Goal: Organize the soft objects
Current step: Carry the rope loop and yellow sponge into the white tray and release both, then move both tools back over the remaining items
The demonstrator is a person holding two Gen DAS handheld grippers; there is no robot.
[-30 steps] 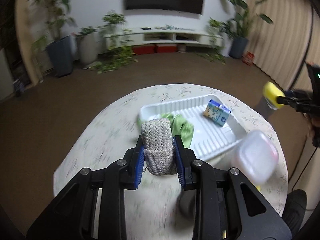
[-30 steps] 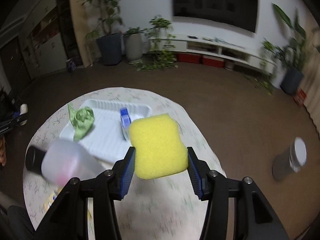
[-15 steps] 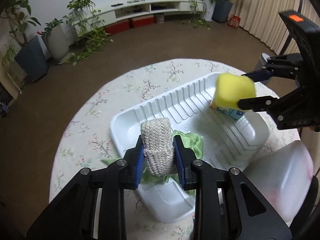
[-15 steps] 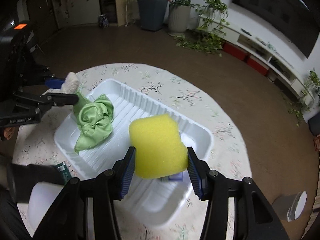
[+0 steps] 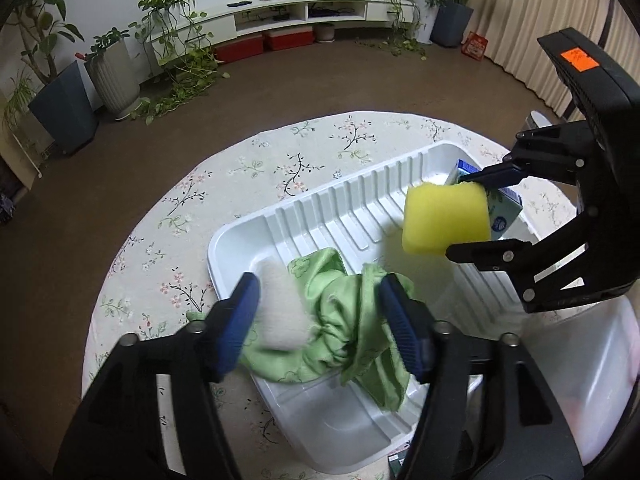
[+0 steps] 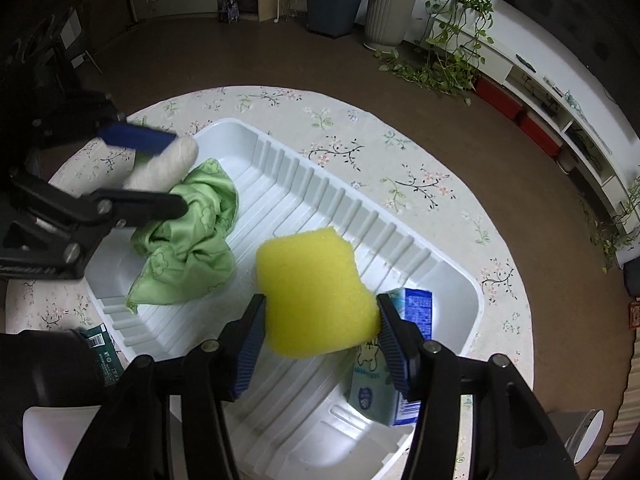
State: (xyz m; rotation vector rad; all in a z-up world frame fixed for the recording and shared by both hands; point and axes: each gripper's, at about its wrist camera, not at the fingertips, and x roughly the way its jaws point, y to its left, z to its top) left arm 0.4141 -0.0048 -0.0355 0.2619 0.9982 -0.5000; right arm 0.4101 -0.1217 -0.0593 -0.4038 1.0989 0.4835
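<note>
The left gripper [image 5: 320, 316] has its jaws spread wide, and the blurred cream woven roll of cloth [image 5: 282, 312] sits against its left pad only, over the crumpled green cloth [image 5: 344, 328] at the 7 o'clock end of the white ribbed plastic tray [image 5: 340, 208]. The roll's long axis runs from about 5 o'clock up toward 11 o'clock in the left wrist view, its rounded end pointing away from the camera.

The right gripper [image 6: 320, 322] is clamped on the yellow foam sponge [image 6: 314, 292], held above the tray's 4 o'clock end, just beside the blue-and-white tissue packet [image 6: 384, 380].

The roll appears loose: it could tumble off the green cloth and over the tray rim onto the flowered tablecloth [image 5: 224, 208]. The sponge, if let go from this height, may bounce against the packet and land outside the tray.
</note>
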